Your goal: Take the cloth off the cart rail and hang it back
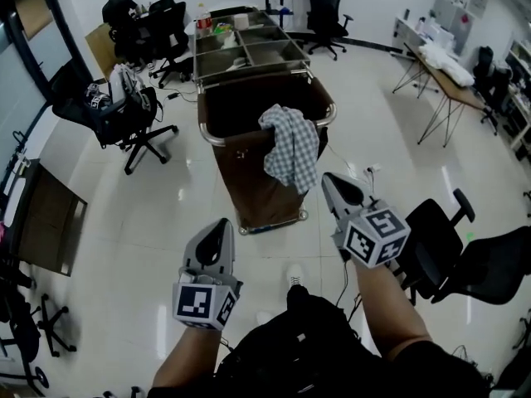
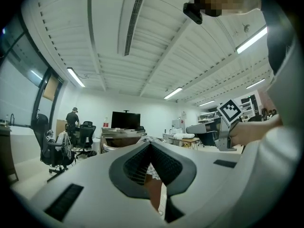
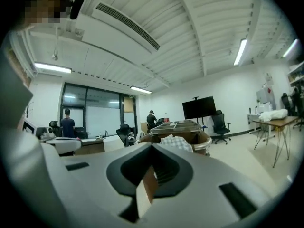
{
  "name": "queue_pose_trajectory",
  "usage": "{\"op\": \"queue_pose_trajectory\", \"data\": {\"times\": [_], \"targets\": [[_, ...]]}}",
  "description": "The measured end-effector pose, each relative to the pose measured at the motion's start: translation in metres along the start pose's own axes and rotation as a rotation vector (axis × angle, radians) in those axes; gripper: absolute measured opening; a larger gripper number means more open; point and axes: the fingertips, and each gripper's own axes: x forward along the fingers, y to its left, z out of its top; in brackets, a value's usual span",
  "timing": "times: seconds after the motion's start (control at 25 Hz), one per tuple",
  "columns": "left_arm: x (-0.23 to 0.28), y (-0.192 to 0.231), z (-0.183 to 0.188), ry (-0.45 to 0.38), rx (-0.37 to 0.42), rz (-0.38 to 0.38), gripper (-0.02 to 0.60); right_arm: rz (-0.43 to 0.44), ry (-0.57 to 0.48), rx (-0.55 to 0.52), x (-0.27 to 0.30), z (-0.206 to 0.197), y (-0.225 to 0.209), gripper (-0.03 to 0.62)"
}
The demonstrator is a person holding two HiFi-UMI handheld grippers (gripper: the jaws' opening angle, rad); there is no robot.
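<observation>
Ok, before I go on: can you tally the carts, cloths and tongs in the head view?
Cart: 1
Checked cloth: 1, draped over the cart's rim
Tongs: 2, left tongs and right tongs, both shut with nothing in them
Total: 4

I'm seeing the grey-and-white checked cloth point(image 1: 290, 146) hanging bunched over the chrome cart rail point(image 1: 232, 143) at its near corner, with most of it trailing down the outside. It's hanging just ahead of my right tool point(image 1: 330, 181), ahead and right of my left tool point(image 1: 222, 224), touching neither.
</observation>
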Motion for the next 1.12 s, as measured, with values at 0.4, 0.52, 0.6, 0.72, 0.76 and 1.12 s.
{"op": "queue_pose_trajectory", "data": {"times": [0.4, 0.52, 0.6, 0.72, 0.76, 1.12], "targets": [[0.002, -0.048, -0.003, 0.001, 0.013, -0.067, 0.000, 0.049, 0.030, 0.010, -0.055, -0.017, 0.015, 0.008], [0.010, -0.059, -0.004, 0.007, 0.011, -0.059, 0.000, 0.053, 0.075, 0.010, -0.058, -0.034, 0.005, 0.008], [0.018, -0.066, -0.003, 0.006, 0.011, -0.052, 0.000, 0.054, 0.096, 0.006, -0.060, -0.041, -0.005, 0.008], [0.031, -0.078, -0.001, 0.000, 0.010, -0.039, 0.000, 0.069, 0.115, -0.001, -0.063, -0.044, -0.020, 0.008], [0.035, -0.084, -0.001, 0.001, 0.007, -0.037, 0.000, 0.077, 0.118, -0.001, -0.065, -0.044, -0.024, 0.008], [0.059, -0.121, -0.006, 0.000, 0.001, 0.000, 0.000, 0.148, 0.110, -0.044, -0.070, -0.033, -0.050, 0.008]]}}
